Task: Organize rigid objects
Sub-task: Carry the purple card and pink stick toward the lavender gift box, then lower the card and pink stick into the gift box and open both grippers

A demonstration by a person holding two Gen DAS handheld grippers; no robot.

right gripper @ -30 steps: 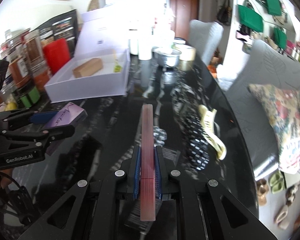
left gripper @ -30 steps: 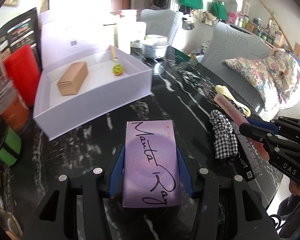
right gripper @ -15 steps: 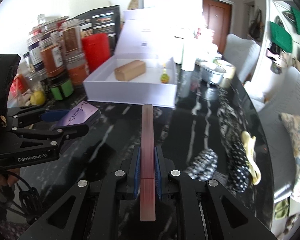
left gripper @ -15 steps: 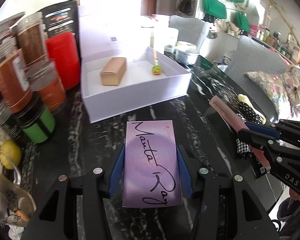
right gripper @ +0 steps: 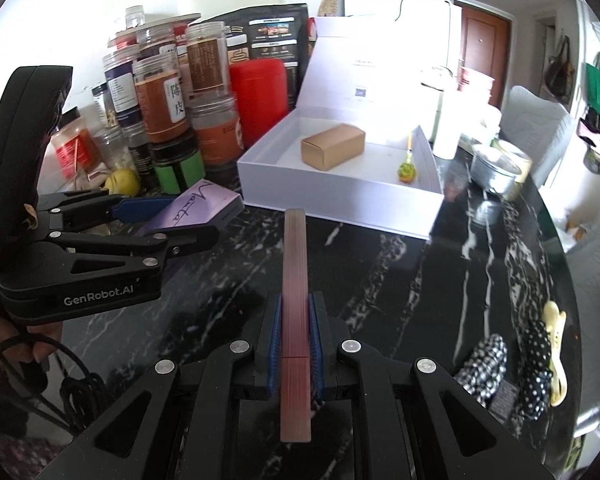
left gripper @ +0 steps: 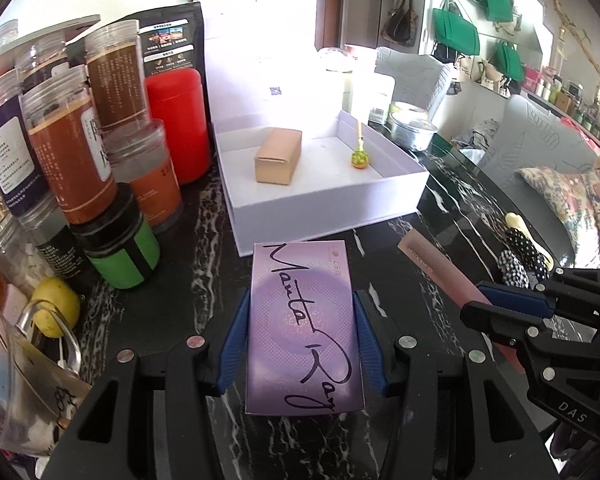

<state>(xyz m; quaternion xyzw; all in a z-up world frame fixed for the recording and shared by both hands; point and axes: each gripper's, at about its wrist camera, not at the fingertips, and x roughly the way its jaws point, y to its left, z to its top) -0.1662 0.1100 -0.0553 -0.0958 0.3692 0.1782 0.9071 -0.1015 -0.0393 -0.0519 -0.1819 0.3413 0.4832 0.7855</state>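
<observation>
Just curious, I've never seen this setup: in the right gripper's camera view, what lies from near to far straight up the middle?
Right gripper clamping a slim reddish-pink bar → open white cardboard box → brown carton inside it → the box's raised white lid.

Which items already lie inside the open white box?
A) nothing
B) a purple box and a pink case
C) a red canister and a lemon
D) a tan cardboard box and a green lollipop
D: the white box holds only the tan cardboard box and the green lollipop.
</observation>
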